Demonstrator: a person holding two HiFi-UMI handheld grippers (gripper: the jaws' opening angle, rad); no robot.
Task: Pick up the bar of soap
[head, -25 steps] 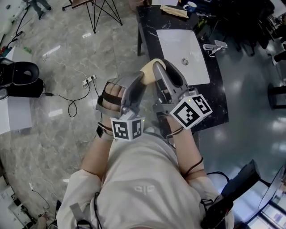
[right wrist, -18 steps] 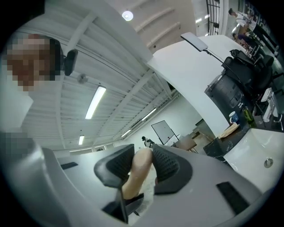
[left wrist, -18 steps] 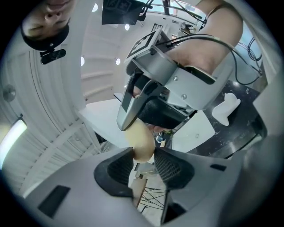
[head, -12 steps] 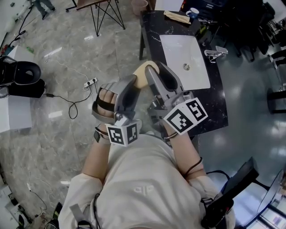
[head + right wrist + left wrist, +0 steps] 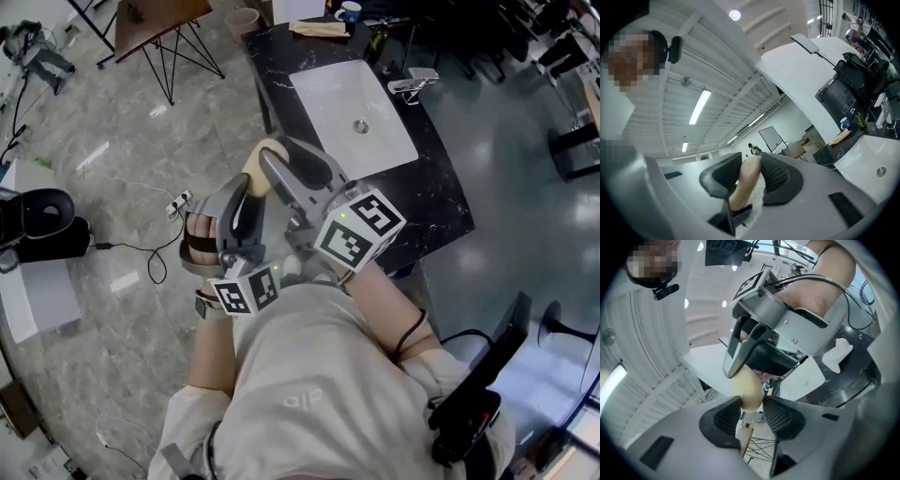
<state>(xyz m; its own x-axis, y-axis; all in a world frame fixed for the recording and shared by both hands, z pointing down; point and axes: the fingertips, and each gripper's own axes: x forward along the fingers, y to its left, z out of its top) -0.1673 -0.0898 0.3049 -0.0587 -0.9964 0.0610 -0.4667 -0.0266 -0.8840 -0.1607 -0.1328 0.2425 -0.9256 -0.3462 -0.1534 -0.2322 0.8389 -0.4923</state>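
left gripper (image 5: 751, 403): jaws clamped on one end of the cream bar of soap (image 5: 747, 389) | right gripper (image 5: 751, 165): jaws clamped on the same bar | soap: head view centre, held between both grippers, left of the black counter (image 5: 436, 202) with white sink (image 5: 328, 103)

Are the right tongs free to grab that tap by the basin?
Probably not: the right tongs are clamped on the bar of soap, as are the left tongs. The tap itself stands unblocked.

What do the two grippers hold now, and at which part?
Both hold the bar of soap: left gripper on one end, right gripper on the other end.
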